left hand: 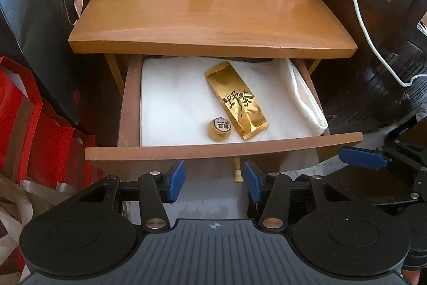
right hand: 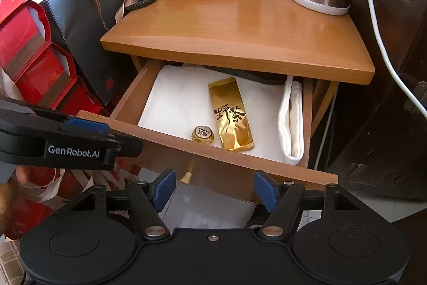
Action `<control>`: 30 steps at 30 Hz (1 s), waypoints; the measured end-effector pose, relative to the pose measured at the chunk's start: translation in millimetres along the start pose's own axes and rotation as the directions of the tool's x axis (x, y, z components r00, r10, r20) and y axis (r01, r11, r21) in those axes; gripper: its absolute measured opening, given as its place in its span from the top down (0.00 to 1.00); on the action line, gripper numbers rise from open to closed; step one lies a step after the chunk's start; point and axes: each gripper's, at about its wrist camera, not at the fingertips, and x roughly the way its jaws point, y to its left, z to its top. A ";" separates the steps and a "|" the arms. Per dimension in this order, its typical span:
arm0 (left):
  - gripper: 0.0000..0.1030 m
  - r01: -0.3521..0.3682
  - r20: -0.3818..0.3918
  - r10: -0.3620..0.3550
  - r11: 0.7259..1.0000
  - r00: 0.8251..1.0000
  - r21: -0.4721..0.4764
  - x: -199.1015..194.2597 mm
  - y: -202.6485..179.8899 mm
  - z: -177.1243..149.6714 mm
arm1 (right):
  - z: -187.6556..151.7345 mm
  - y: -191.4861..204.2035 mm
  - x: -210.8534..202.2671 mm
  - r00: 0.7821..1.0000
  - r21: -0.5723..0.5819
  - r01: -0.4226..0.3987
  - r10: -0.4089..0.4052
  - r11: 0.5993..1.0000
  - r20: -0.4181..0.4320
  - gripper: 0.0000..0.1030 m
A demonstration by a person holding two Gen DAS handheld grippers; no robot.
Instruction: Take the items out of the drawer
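Drawer: wooden drawer (left hand: 224,150) stands pulled out, contents reachable.
Items: gold foil tea packet (left hand: 236,100), round gold-wrapped tea ball (left hand: 219,129) at its 7 o'clock.
Claws: left claw (left hand: 214,180), right claw (right hand: 214,190) apart, empty, short of the front.

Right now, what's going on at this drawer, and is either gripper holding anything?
A person holds both grippers in front of the pulled-out wooden drawer of a small wooden side table. The left gripper and right gripper are both open and empty, short of the drawer front. Inside, on a white cloth liner, lie a long gold foil tea packet and a small round gold-wrapped tea ball beside it. Nothing has been picked up yet.
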 end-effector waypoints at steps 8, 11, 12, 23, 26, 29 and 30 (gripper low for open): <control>0.49 -0.007 -0.019 0.007 1.000 1.000 -0.007 4.5 -2.7 -7.9 | -3.4 1.5 -0.4 1.000 0.019 0.007 -0.007 1.000 0.000 0.33; 0.49 -0.008 -0.027 0.008 1.000 1.000 -0.009 6.4 -2.7 -11.1 | -5.4 1.4 -0.2 1.000 0.029 0.009 -0.009 1.000 -0.002 0.28; 0.48 -0.010 -0.028 0.010 1.000 1.000 -0.010 7.0 -2.6 -12.1 | -6.1 1.5 -0.1 1.000 0.031 0.010 -0.010 0.999 -0.003 0.28; 0.45 -0.024 -0.041 0.023 0.999 0.999 -0.026 9.6 -0.5 -16.2 | -10.2 1.5 0.5 0.999 0.051 0.031 -0.030 0.998 -0.015 0.25; 0.45 -0.023 -0.044 0.022 0.999 0.999 -0.031 10.6 -0.5 -16.9 | -11.2 0.6 0.6 0.999 0.060 0.035 -0.034 0.998 -0.019 0.25; 0.44 -0.027 -0.049 0.025 0.999 0.998 -0.030 12.4 -0.8 -17.9 | -12.0 0.2 2.1 0.999 0.064 0.037 -0.035 0.997 -0.025 0.25; 0.44 -0.028 -0.052 0.027 0.999 0.998 -0.030 13.2 -0.8 -18.2 | -12.3 0.2 2.4 0.999 0.065 0.037 -0.035 0.997 -0.026 0.25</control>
